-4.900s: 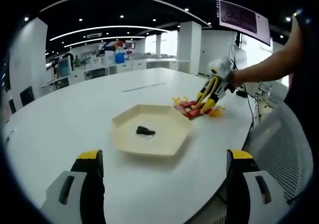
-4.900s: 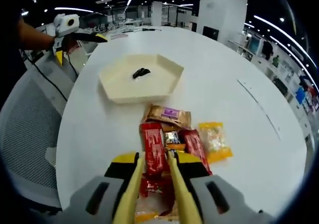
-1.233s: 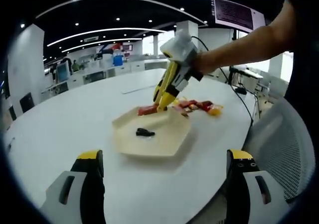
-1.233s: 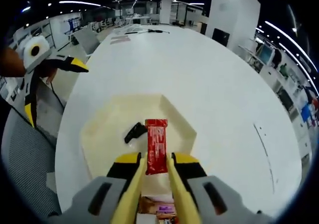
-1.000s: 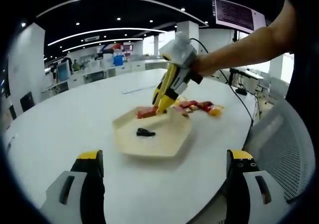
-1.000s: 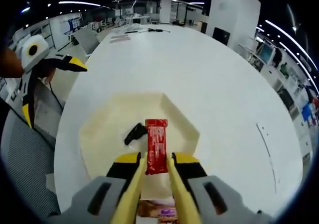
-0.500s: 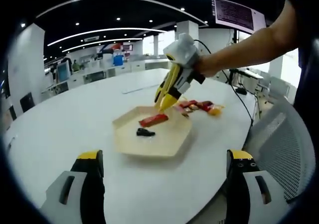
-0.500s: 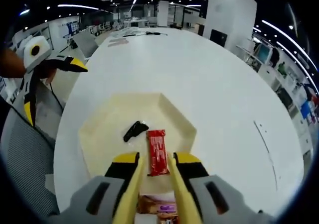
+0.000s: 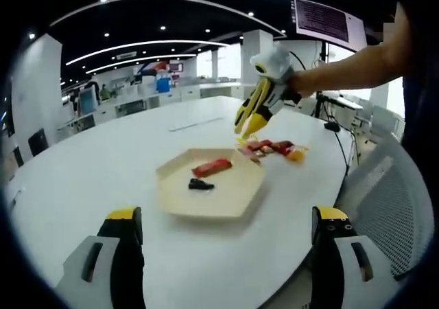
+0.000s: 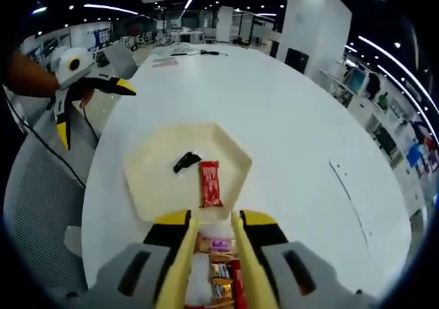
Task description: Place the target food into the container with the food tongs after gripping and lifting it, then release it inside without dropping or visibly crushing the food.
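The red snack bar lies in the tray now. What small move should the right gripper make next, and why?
Probably lower the right gripper toward the snack pile between its jaws. The red snack bar lies flat in the hexagonal tray beside a small dark item, and the jaws hold nothing, so this piece looks delivered. More wrapped snacks wait on the table beside the tray.

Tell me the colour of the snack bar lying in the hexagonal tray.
Red, with small light print; the snack bar shows best in the right gripper view.
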Demonstrator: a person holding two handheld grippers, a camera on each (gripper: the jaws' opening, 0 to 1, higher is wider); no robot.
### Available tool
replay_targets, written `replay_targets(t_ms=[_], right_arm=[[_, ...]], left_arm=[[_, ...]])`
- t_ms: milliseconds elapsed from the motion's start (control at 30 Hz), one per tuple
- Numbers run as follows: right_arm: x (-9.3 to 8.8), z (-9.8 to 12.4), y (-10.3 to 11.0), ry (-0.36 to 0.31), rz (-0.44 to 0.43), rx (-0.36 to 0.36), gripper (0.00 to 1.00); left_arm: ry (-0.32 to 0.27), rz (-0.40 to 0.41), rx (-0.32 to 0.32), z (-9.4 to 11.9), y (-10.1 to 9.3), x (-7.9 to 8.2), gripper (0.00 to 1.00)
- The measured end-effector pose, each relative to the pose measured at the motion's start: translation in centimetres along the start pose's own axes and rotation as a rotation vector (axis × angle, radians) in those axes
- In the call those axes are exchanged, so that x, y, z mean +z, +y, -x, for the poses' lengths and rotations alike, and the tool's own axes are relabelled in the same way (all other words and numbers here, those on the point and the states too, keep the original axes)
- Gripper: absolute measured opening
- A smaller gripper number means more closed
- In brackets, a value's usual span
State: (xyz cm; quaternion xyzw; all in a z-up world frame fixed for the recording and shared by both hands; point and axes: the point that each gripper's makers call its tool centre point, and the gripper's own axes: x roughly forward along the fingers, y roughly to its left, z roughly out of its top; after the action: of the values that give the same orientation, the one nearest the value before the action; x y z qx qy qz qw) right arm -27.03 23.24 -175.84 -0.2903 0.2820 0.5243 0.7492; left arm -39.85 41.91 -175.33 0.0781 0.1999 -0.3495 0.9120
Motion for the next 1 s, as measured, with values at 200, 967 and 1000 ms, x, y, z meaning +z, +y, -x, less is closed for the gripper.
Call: replay_targets(t_ms=[200,967,1000], right_arm=[[-3.4,3.1,-0.3,0.027,-0.001,-0.033,0.27],[-13.3,5.6,-0.2,0.096,-0.175,-0.073,0.27],[-13.8,5.3,-0.4,0.106,-0.187,-0.077,0.27]], left_arm=[[-0.003,-0.005,-0.003,0.0,0.0,0.0,0.99],[0.022,0.007,0.005,0.0,0.3,-0.6,0.99],[0.023,0.006,0.006,0.0,0.3,-0.6,0.99]])
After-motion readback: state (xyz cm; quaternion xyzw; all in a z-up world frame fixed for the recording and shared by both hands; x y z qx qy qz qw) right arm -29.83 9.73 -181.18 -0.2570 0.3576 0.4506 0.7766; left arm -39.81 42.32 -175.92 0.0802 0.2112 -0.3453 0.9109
